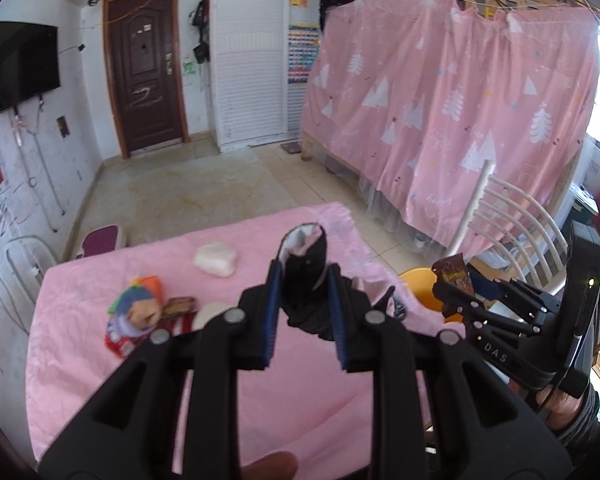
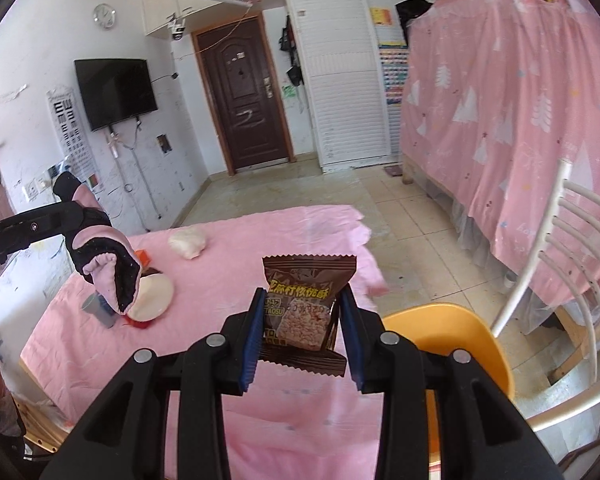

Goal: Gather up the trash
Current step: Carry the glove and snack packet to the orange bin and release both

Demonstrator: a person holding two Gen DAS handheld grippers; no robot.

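A brown door (image 2: 246, 96) is set at 12 o'clock in the white wall. A television (image 2: 115, 92) is mounted at 10 o'clock; a pink curtain (image 2: 512, 128) is hung at 2 o'clock above the tiled floor (image 2: 400, 208).

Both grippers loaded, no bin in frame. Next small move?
Probably pan both wrists to find a bin before letting go. The right gripper is shut on a brown snack packet and the left gripper on a black-and-pink mitten, both above the pink tablecloth; neither view shows a bin.

Tissue wad (image 1: 215, 259) on table (image 1: 100, 380)
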